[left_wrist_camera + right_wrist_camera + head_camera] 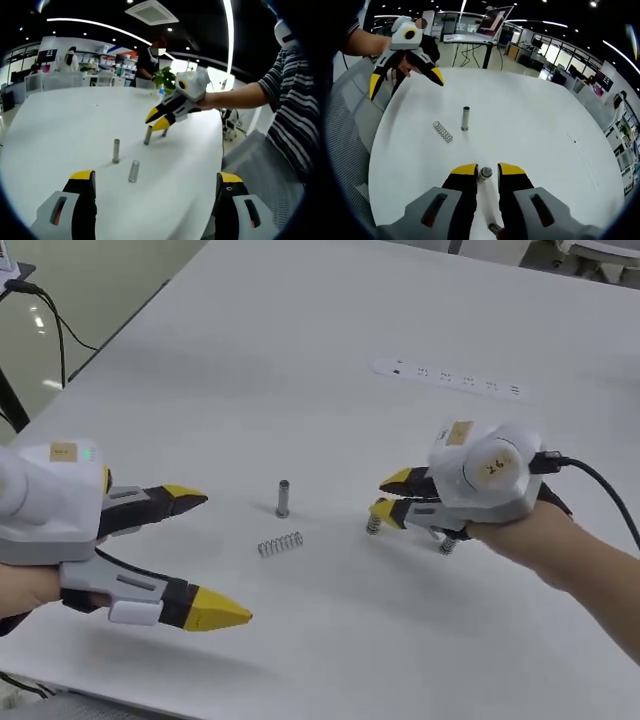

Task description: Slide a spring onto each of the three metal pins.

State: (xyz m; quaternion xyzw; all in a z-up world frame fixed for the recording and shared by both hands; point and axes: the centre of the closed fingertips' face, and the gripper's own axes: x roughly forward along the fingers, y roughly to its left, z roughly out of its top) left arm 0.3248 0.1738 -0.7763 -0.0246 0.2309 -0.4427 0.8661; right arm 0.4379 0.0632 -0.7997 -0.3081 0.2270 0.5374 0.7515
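A bare metal pin [284,497] stands upright at the table's middle, with a loose spring [280,544] lying just in front of it. My left gripper [210,557] hovers left of them, open wide and empty; its own view shows the pin [116,151] and spring [134,170] ahead. My right gripper [388,496] stands slightly open, its tips just over a pin that wears a spring [373,525]. In the right gripper view that pin's top [484,173] sits in the narrow gap. A second sprung pin [447,543] stands under the right gripper's body.
A white power strip [450,378] lies flat at the far right of the white table [250,360]. A black cable [55,320] hangs past the table's left edge. People and desks stand far off in the room.
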